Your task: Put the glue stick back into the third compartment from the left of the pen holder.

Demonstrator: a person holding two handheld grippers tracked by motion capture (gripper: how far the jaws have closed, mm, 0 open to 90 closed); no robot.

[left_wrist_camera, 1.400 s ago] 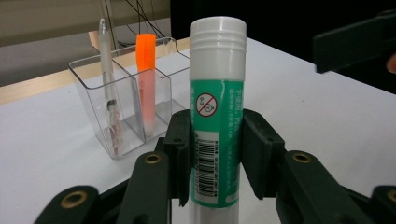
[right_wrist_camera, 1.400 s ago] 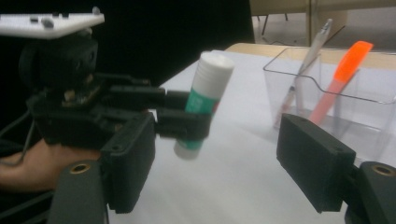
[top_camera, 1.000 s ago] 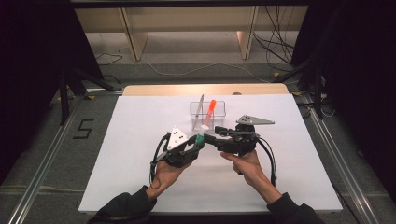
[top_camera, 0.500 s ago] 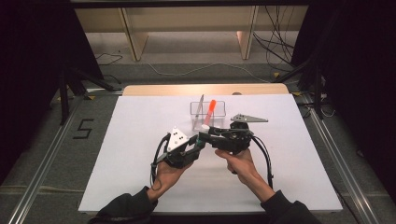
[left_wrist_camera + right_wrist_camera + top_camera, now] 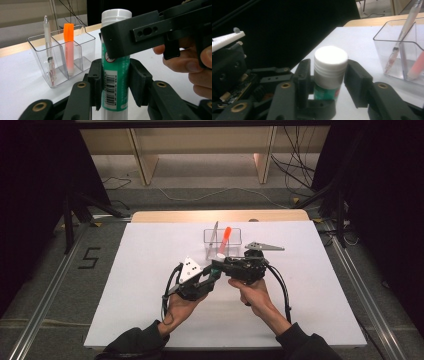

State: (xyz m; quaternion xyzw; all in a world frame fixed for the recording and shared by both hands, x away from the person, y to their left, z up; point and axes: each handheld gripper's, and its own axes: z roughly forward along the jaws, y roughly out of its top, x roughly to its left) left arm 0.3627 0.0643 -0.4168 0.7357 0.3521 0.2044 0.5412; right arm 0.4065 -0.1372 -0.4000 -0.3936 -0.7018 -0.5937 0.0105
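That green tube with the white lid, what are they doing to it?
A person holds a gripper in each hand. The left gripper clamps the green glue stick upright by its body. The right gripper has its jaws around the white cap and has just been closing on it, probably to pull it off. Behind stands a clear holder with a pen and an orange marker.

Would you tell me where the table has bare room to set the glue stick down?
The white table is bare left of the left gripper, and right of the right gripper. It is crowded around the glue stick and clear organizer.
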